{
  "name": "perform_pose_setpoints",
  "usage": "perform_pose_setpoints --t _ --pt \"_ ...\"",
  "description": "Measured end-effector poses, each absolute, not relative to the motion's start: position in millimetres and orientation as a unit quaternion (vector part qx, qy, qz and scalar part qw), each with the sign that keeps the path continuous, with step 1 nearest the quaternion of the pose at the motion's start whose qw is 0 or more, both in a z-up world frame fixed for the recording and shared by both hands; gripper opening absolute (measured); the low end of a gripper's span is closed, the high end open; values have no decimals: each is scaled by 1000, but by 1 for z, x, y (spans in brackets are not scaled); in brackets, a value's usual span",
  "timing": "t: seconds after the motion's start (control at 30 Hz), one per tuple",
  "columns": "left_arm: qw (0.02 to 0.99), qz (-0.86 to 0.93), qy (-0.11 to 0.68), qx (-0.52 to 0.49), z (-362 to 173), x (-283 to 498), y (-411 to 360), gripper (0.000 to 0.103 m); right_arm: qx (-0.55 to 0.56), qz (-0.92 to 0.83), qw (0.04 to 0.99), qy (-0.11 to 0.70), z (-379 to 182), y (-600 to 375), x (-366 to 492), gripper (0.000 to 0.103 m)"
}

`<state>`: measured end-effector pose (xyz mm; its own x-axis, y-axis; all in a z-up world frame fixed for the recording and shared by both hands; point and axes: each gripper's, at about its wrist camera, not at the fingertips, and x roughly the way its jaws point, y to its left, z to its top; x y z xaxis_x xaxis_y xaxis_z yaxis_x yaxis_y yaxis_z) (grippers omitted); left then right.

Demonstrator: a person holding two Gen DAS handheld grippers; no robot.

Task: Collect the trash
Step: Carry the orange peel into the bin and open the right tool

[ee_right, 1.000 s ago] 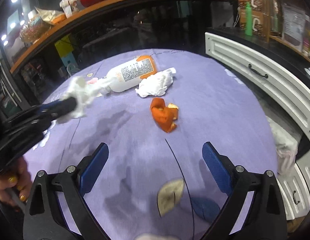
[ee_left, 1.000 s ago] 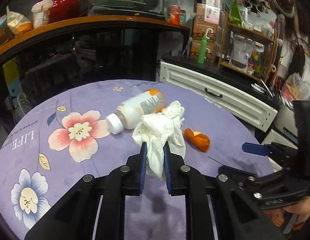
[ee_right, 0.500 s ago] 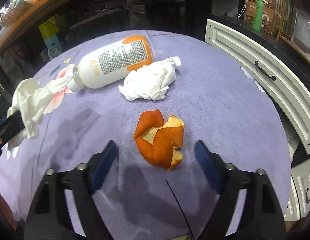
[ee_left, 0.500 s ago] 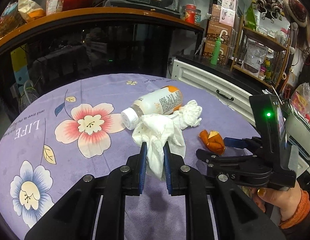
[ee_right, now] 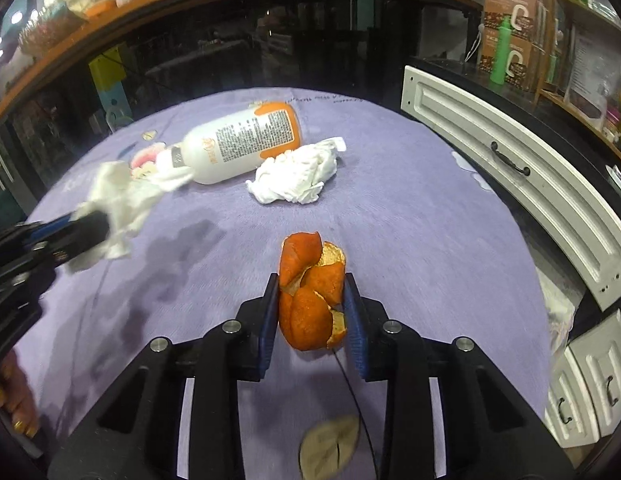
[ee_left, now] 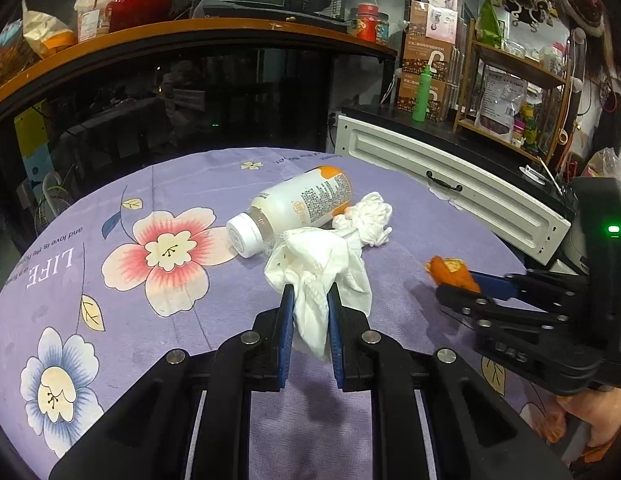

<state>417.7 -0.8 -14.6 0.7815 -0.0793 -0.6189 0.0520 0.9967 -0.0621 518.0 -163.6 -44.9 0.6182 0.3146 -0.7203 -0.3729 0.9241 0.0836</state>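
My left gripper point(ee_left: 309, 294) is shut on a crumpled white tissue point(ee_left: 314, 264), held just above the purple flowered tablecloth point(ee_left: 110, 320). Beyond it a white and orange bottle point(ee_left: 298, 204) lies on its side, with a second balled tissue point(ee_left: 368, 218) against it. My right gripper point(ee_right: 311, 292) has an orange peel point(ee_right: 310, 300) between its blue pads. Its jaws are closing, and both pads touch the peel. The right wrist view also shows the bottle point(ee_right: 238, 144), the loose tissue point(ee_right: 294, 176) and, at the left, the left gripper point(ee_right: 90, 224) with its tissue point(ee_right: 118, 196).
A white cabinet front point(ee_left: 442, 184) with a dark handle runs along the table's right side. A dark glass counter point(ee_left: 190, 92) with an orange top curves behind the table. Shelves of boxes and jars point(ee_left: 510, 80) stand at the back right. A hand point(ee_left: 590, 412) holds the right tool.
The right gripper moved forward over the orange peel and its jaws narrowed from wide open to touching the peel on both sides. The left gripper kept its hold on the tissue.
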Motion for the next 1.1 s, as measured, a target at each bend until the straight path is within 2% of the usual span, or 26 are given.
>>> perform_pose_setpoints --t 0.53,0.8,1.1 --pt "943 -69 324 45 -22 408 -49 16 -14 143 931 335 -16 -281 361 31" --pt "938 -92 330 47 -21 393 -70 16 -5 82 931 357 -43 -346 283 31" --pt "942 -146 298 55 6 313 -99 16 36 48 921 384 -87 -377 247 31"
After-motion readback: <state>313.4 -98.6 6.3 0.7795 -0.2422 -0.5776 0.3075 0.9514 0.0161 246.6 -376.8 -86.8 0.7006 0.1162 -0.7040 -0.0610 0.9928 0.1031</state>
